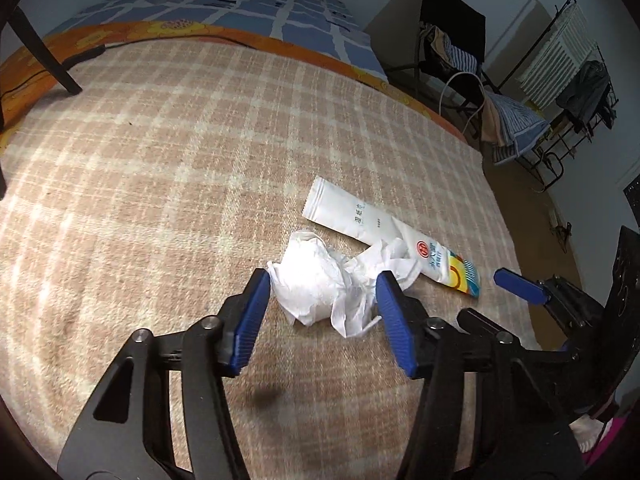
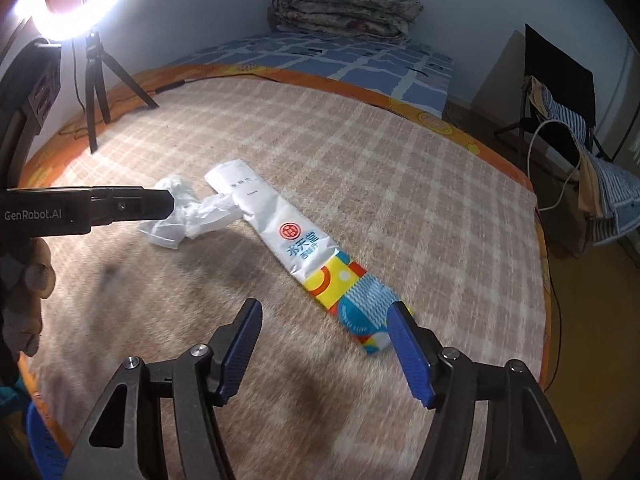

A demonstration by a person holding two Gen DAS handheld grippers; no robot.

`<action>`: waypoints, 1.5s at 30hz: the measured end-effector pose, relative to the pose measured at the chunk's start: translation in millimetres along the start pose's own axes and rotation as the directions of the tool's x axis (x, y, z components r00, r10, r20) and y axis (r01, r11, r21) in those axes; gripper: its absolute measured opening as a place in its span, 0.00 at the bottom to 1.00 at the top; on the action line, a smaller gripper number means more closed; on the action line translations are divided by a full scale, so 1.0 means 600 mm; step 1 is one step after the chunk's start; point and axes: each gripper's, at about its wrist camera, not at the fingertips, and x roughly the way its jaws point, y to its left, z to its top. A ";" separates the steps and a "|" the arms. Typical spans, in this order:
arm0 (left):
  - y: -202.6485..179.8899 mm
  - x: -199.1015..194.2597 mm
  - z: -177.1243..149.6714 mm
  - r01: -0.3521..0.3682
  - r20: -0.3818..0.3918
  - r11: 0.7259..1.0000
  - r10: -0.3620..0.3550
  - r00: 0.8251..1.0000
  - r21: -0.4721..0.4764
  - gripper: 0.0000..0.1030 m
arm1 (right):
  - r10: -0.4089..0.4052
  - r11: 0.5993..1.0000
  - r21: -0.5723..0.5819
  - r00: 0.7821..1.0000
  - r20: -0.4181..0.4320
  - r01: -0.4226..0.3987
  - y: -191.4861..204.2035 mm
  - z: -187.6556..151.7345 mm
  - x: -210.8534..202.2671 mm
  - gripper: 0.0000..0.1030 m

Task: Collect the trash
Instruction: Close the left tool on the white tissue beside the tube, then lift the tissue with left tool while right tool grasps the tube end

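Left gripper (image 1: 322, 280) fingers are spreading wide either side of the crumpled tissue (image 1: 320, 288) on the bed (image 1: 140, 160), gripping nothing. Right gripper (image 2: 326, 312) is gaping wide too, empty, w/ wrapper (image 2: 304, 248) end just beside its right finger.

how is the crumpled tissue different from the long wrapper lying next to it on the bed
The crumpled tissue is plain white and bunched into a loose wad; the long wrapper lies flat and stretched out, white with a red logo and a yellow, red and blue printed end. The tissue sits between the open left gripper fingers; the wrapper's colourful end lies by the open right gripper. Both rest on the checked blanket, overlapping.
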 end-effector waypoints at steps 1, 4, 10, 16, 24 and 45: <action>0.001 0.005 0.000 -0.001 -0.001 1.000 0.001 1.000 -0.003 0.52 | -0.008 1.000 -0.010 1.000 -0.001 0.008 0.000 0.002 0.005 0.65; 0.008 0.018 0.002 -0.001 -0.013 1.000 0.001 1.000 -0.015 0.42 | -0.015 1.000 -0.027 1.000 -0.008 0.015 0.002 0.007 0.019 0.65; 0.018 0.023 0.007 0.019 -0.004 0.999 -0.019 1.000 -0.030 0.29 | -0.029 0.999 -0.040 0.999 -0.028 0.028 0.007 0.017 0.047 0.65; 0.027 0.021 0.015 0.019 0.006 0.999 -0.018 1.000 -0.029 0.25 | -0.016 1.000 -0.024 0.999 -0.033 0.015 0.004 0.028 0.064 0.65; 0.051 0.001 0.022 0.003 0.033 0.999 -0.002 0.999 -0.047 0.22 | 0.050 0.998 0.030 0.998 -0.041 -0.049 -0.003 0.043 0.073 0.39; 0.037 -0.117 0.009 -0.028 0.123 0.999 0.025 0.992 0.021 0.21 | 0.068 0.990 0.122 0.997 0.041 -0.072 -0.008 0.048 -0.027 0.04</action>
